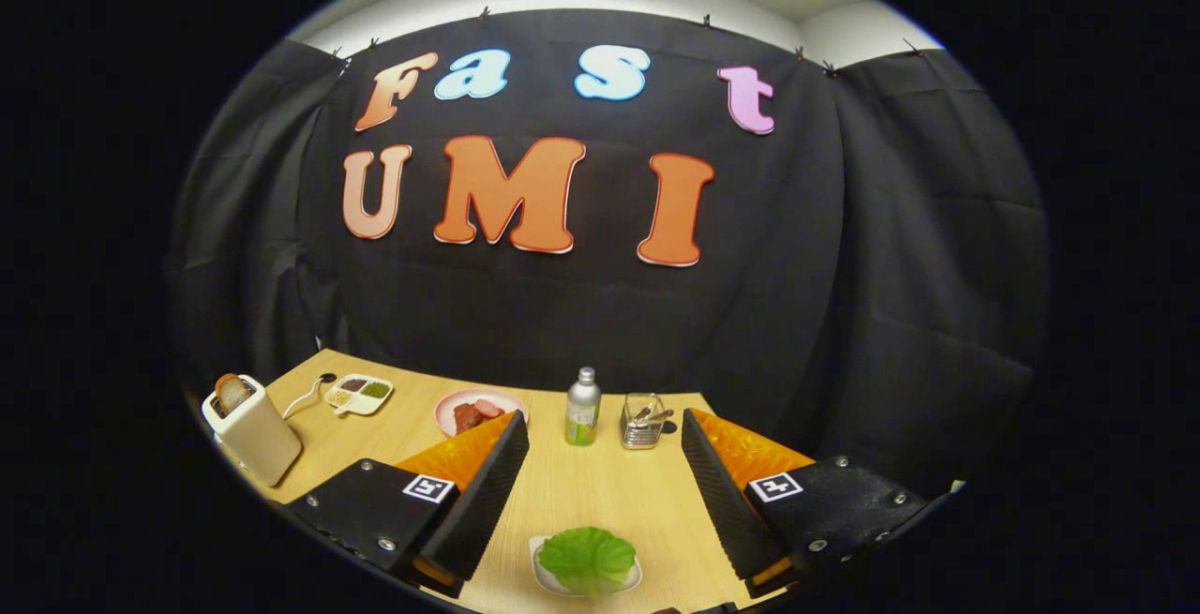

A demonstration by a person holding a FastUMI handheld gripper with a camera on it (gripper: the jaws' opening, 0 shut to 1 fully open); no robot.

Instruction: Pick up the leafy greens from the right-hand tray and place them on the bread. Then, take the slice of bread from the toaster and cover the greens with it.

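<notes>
Gripper [600,464] jaws wide open, empty. Greens [588,558] on tray [544,581] between fingers, low. Advise: descend straight, centre leaf, pinch gently, avoid tray rim.

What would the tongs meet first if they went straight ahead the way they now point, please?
Probably the green bottle, which stands beyond the open tongs roughly on their centre line, with bare table before it. The leafy greens lie lower, between the fingers, likely under that line. Depth is hard to judge.
</notes>
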